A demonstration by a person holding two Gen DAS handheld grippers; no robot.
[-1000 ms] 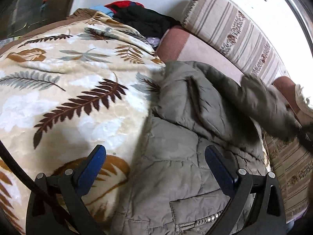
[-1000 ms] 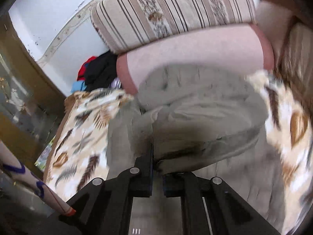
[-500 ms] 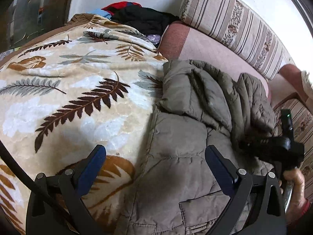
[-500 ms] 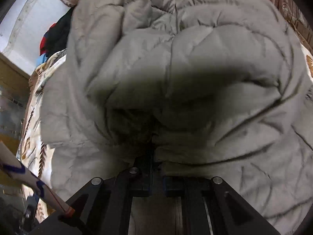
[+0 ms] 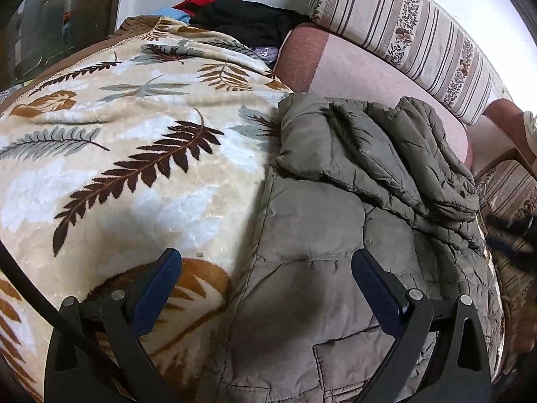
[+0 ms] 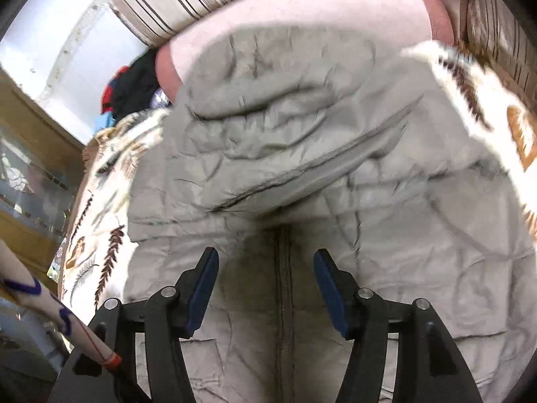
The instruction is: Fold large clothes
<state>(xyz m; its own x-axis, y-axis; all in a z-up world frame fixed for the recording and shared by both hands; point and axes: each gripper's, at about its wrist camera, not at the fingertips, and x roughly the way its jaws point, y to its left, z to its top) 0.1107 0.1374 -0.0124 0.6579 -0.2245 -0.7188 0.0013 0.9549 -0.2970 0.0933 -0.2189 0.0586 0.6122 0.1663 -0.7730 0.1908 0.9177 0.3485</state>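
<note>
Handling soft, puffy, slick quilted jacket (image 6: 335, 174): right hand-held gripper (image 6: 265, 288) jaws just parted, empty; left hand-held gripper (image 5: 265, 295) wide apart; pinch hem.

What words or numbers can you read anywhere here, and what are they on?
None can be read.
The grey quilted jacket, the leaf-print blanket and the striped cushion carry no writing.
The pale tube beside the right gripper has blue marks, not readable as letters.
</note>
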